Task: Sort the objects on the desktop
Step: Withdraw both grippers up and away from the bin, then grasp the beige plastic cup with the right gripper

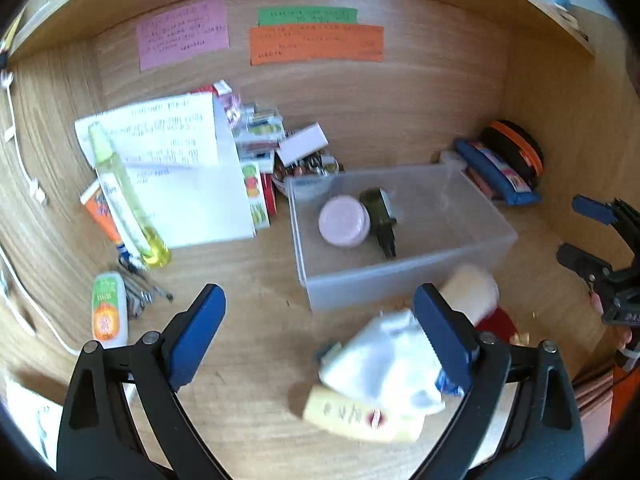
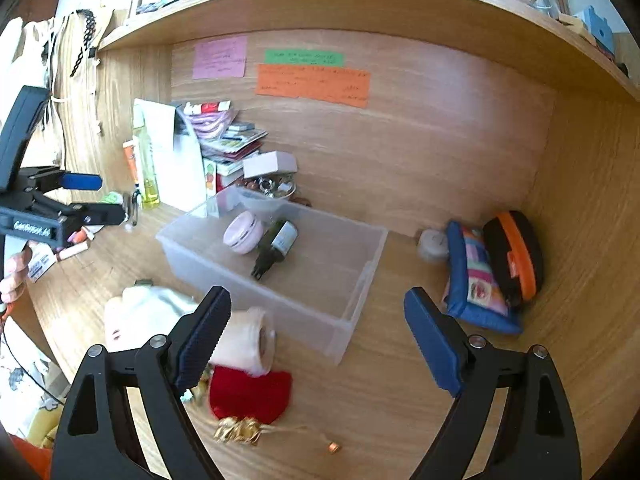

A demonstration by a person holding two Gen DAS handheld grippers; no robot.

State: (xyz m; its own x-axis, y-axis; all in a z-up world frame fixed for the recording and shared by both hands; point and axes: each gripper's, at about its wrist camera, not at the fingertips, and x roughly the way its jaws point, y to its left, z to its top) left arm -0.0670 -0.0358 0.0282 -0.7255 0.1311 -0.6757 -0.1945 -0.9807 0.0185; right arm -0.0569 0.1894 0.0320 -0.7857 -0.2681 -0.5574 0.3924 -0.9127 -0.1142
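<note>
**Both grippers spread and empty above the desk; bin holds two items**

Landmark: the clear plastic bin (image 2: 280, 264) standing on the wooden desk (image 2: 400, 380).

Inside the bin: a round pink case (image 2: 243, 233) on its edge, and touching it a dark green bottle (image 2: 276, 246) lying on its side. Both sit toward the bin's back-left end; the remainder of its floor is bare.

Just in front of the bin: a cream roll (image 2: 248, 340) lying against its near wall, with a white crumpled bag (image 1: 384, 360) beside it and a red pouch (image 2: 250, 394) with gold trim nearer the camera.

Right of the bin, well apart: a blue patterned pouch (image 2: 480, 280) leaning on a black-and-orange case (image 2: 516, 256).

Left of the bin: a yellow-green bottle (image 1: 128, 200) lying across white papers (image 1: 188, 184), with stacked small boxes between papers and bin.

Left gripper (image 1: 320, 332): jaws wide apart, nothing between them; the white bag lies under its right finger. Contact cannot be determined owing to blur.

Right gripper (image 2: 318, 332): jaws wide apart, holding nothing, poised over the bin's near corner.
</note>
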